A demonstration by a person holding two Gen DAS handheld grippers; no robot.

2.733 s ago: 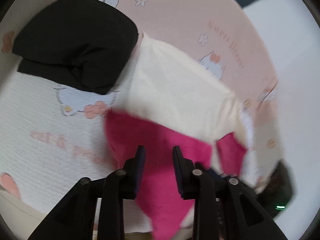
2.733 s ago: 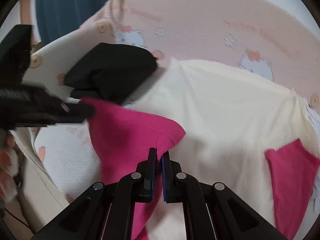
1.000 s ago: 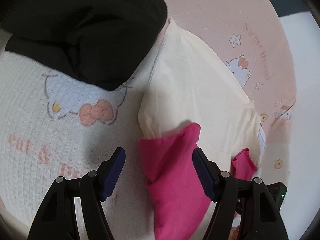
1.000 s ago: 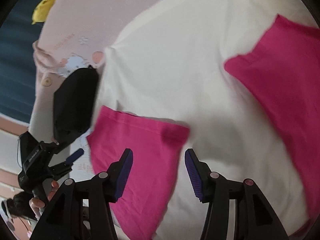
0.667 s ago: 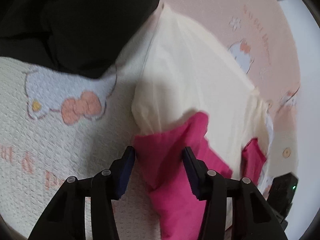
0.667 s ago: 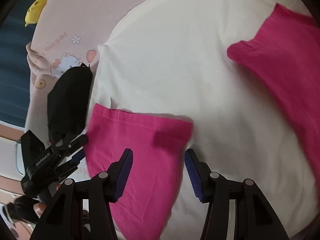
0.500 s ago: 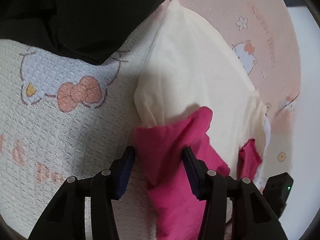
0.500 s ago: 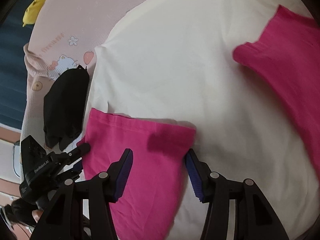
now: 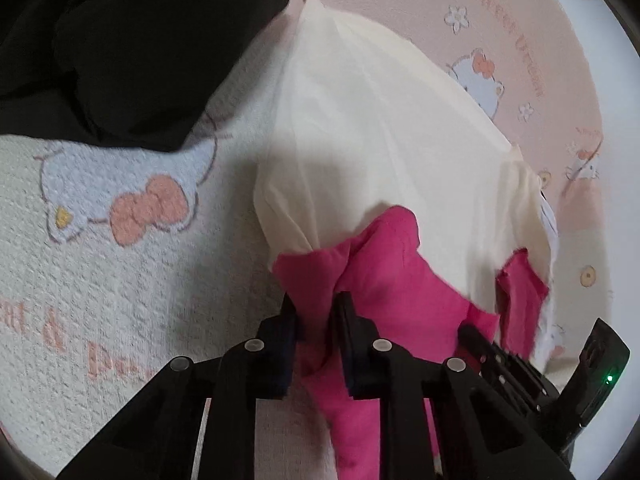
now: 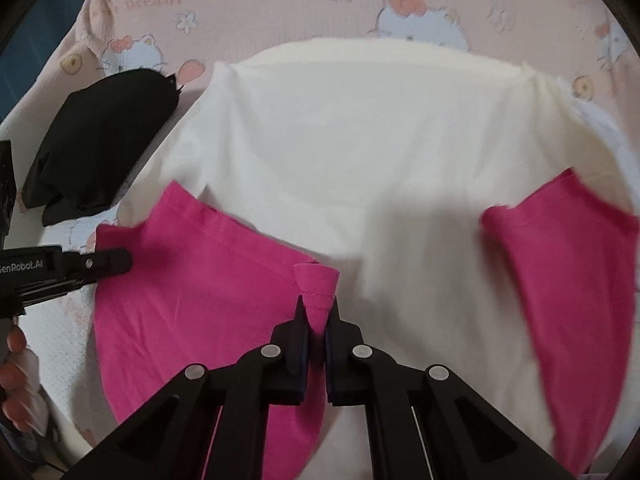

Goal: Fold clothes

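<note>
A cream shirt body (image 10: 380,152) with pink sleeves lies spread on a cartoon-print bedspread. The near pink sleeve (image 10: 192,280) rests flat across the shirt's left side. My right gripper (image 10: 316,312) is shut on that sleeve's cuff corner, which is pinched into a small upright fold. In the left wrist view the left gripper (image 9: 316,308) is shut on the other corner of the same pink sleeve (image 9: 384,272), beside the cream shirt body (image 9: 372,128). A second pink sleeve (image 10: 568,260) lies at the right.
A folded black garment (image 10: 100,136) sits on the bedspread to the left of the shirt, large at the top left as the black garment (image 9: 132,40) in the left wrist view. The pink bedspread (image 10: 280,4) stretches beyond. A person's hand (image 10: 16,376) holds the left gripper.
Both grippers went from open, straddling the pink sleeve's corners, to shut on the cloth. The sleeve edge is now bunched up at each pinch.
</note>
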